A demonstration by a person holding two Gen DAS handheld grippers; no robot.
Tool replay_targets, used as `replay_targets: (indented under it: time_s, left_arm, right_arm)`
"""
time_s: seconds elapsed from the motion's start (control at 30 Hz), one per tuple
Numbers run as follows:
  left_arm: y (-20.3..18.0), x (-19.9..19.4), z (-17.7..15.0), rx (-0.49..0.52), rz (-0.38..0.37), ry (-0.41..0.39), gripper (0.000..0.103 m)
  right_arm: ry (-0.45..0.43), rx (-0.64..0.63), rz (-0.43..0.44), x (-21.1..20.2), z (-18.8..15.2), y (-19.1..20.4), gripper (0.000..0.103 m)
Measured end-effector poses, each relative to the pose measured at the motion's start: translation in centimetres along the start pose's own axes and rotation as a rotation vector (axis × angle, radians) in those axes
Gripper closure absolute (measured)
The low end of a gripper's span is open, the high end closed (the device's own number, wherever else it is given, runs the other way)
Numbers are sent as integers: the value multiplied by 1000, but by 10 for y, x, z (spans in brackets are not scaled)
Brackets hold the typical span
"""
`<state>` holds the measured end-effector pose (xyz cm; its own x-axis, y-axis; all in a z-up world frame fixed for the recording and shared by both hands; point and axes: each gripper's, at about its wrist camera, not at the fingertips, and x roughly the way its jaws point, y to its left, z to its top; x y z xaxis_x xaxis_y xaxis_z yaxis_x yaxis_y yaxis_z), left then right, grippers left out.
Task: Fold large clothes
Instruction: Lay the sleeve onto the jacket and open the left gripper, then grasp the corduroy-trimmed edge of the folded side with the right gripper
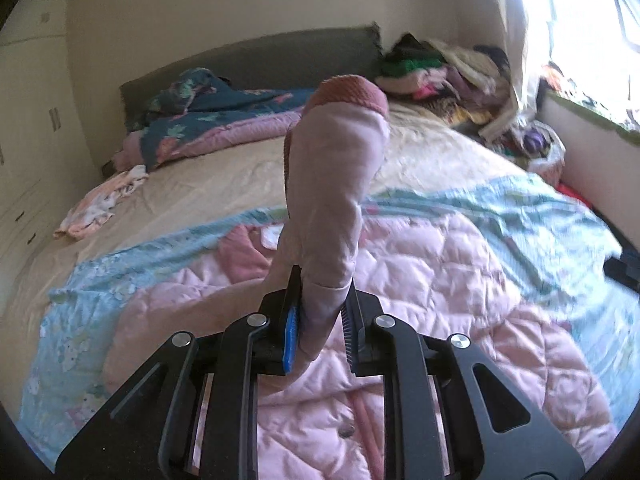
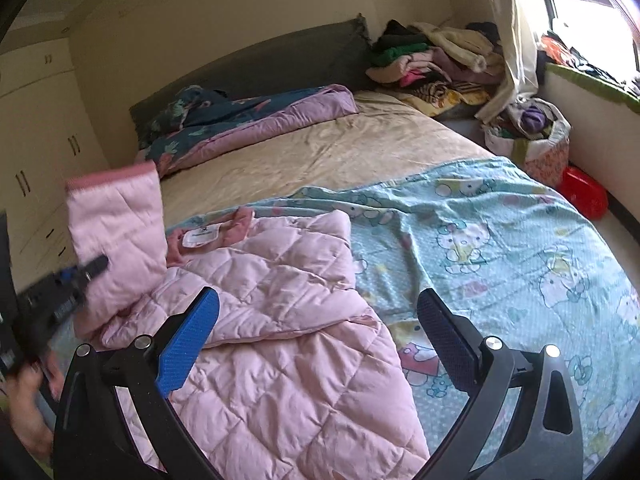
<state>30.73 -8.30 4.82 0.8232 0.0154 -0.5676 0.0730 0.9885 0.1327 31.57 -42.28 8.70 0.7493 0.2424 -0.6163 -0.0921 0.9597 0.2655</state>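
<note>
Through left wrist view: left gripper clamped on pink sleeve, jaws closed tight around its fabric; darker ribbed cuff stands up above. Pink quilted jacket spread below on blue cartoon-print sheet, on bed.

Right wrist view: right gripper empty, jaws wide apart, above jacket body. Sleeve raised at left, held by left gripper. Clothes pile well apart by headboard.
</note>
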Motion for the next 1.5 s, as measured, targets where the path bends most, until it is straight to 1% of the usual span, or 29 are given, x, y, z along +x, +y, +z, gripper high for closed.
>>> replay_targets:
  time_s: [0.23,0.33,0.37,0.43,0.5,0.53,0.6,0.63,0.67,0.7,0.77,0.83,0.9,0.93,1.0,1.03,1.13,1.2,1.33,1.4,1.47,1.5]
  left_arm:
    - [-41,23,-30,140,5,59,87]
    - [-56,29,-44,219,34,82,82]
    - [-60,29,-46,230,29,90,67]
    - [-70,28,-54,267,8,112,43]
    - [-80,25,-62,328,12,118,43]
    - [-82,24,-64,340,6,121,42]
    - [-82,20,-69,344,-27,140,31]
    - [-79,14,-70,334,-56,146,22]
    - [-74,8,-70,326,-74,142,18]
    - [-67,-1,-71,320,-88,131,17]
    - [-54,-11,-72,305,-111,127,11]
    - [-36,-14,-70,272,-127,142,10]
    - [-14,-14,-67,223,-116,168,10]
    - [3,-13,-64,180,-107,182,10]
    - [29,-12,-58,115,-101,187,10]
    - [46,-11,-56,81,-83,188,10]
    - [88,-7,-52,-5,-22,188,10]
    - [112,-5,-52,-59,-2,189,10]
    - [153,0,-52,-142,45,182,10]
    - [171,1,-53,-182,44,167,10]
    - [182,5,-55,-210,50,157,10]
    - [188,6,-56,-229,51,152,10]
  right_arm:
    - [13,27,-8,6,-1,-8,4]
    - [23,32,-8,10,-2,-10,4]
    - [25,32,-10,11,-3,-10,4]
    - [31,33,-9,13,-4,-11,4]
    - [39,37,-3,15,-5,-10,4]
    - [43,39,3,16,-6,-10,4]
    - [52,42,16,18,-8,-9,4]
    - [57,42,23,19,-8,-8,4]
    - [63,43,27,20,-9,-7,4]
    - [65,42,32,21,-9,-6,4]
    - [82,52,60,26,-11,-2,4]
    - [104,65,91,32,-13,3,4]
    - [131,68,120,41,-16,14,4]
    - [143,67,135,45,-17,19,4]
    - [178,65,168,57,-23,33,4]
    - [195,66,180,62,-26,39,4]
    - [248,76,203,81,-35,54,4]
    - [276,100,208,93,-41,60,4]
    - [297,135,214,109,-49,67,5]
    - [304,142,219,112,-52,68,9]
    - [327,142,225,117,-57,70,22]
    - [332,146,228,119,-59,70,24]
